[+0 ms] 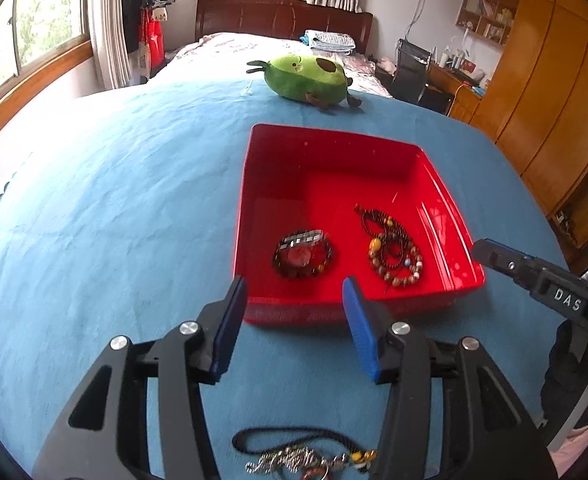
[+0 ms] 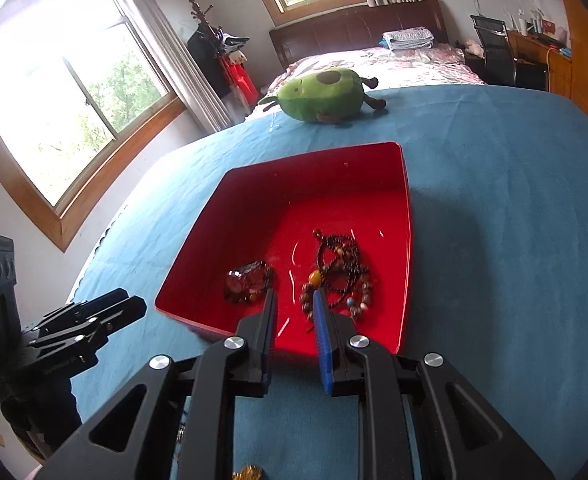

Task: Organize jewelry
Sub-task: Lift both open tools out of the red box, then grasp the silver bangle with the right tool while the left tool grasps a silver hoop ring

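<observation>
A red tray (image 1: 250, 200) (image 2: 405, 240) lies on the blue bedspread. Inside it, a coil of dark bracelets with a reddish stone (image 1: 302, 255) (image 2: 246, 286) sits at the left. A heap of brown bead strands (image 1: 391, 249) (image 2: 337, 276) sits at the right. My left gripper (image 1: 294, 286) hovers open at the tray's near rim with nothing between its fingers. My right gripper (image 2: 294, 296) stands over the near rim, its jaws a narrow gap apart and empty. A black-cord necklace with a silver pendant (image 1: 294, 458) lies on the cloth beneath the left gripper.
A green avocado plush (image 1: 305, 78) (image 2: 325, 94) lies beyond the tray. Each gripper shows in the other's view: the right gripper (image 1: 493, 254) by the tray's right corner, the left gripper (image 2: 128, 306) left of the tray. A small gold piece (image 2: 248, 472) lies under the right gripper.
</observation>
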`<state>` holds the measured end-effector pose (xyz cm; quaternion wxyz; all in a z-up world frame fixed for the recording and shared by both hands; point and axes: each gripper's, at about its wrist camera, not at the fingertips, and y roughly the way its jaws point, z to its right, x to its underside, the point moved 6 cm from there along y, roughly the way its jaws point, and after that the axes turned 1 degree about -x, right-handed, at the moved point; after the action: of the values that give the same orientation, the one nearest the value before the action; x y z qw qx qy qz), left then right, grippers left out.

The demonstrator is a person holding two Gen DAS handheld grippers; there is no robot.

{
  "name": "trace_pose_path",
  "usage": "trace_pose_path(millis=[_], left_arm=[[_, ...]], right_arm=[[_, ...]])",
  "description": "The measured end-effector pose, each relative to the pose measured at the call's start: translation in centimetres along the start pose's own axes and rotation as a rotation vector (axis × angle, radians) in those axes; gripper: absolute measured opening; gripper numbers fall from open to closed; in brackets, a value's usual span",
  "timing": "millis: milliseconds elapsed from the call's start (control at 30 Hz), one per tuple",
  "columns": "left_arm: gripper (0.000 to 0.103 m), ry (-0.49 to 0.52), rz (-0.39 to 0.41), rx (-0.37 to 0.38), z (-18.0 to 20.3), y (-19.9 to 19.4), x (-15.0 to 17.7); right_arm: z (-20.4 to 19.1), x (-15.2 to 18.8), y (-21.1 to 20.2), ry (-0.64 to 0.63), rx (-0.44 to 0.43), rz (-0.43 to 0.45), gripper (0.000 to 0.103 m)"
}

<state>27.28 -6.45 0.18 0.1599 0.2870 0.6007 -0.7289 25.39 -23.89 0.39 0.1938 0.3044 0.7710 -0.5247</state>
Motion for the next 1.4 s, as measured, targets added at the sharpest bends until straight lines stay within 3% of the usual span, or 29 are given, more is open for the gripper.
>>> trace_pose_path(millis=[300,567,767,1033,1267,1400], left_arm=[[0.051,-0.004,-0.041,-0.006,-1.9,-0.9,6.0],[0.051,-0.024,-0.103,0.003,-3.9,-1.5,13.1],[0.052,-0.031,-0.090,0.025,-3.6,-2.8,16.2],[0.052,0.004,-0.100,0.038,-1.6,-2.5,17.1],[0.050,-0.043,-0.136,0.083,-1.3,-2.2,16.6],[0.050,-0.015,-0.122,0.082,-0.3,-2.5,15.4]], right_arm=[[-0.6,3.7,-1.1,-0.010,-0.011,-0.021,0.019],[0.1,10.6,-1.9,0.031,-0.027,-0.071,0.019],[0.0,15.0,-2.6,0.045,-0.048,-0.105,0.019],[0.3,17.8,-2.6,0.061,-0.045,-0.143,0.019],[0.3,18.0,-2.3,0.061,-0.041,-0.165,0.019],[0.4,17.9,-2.2,0.066,-0.043,-0.165,0.019]])
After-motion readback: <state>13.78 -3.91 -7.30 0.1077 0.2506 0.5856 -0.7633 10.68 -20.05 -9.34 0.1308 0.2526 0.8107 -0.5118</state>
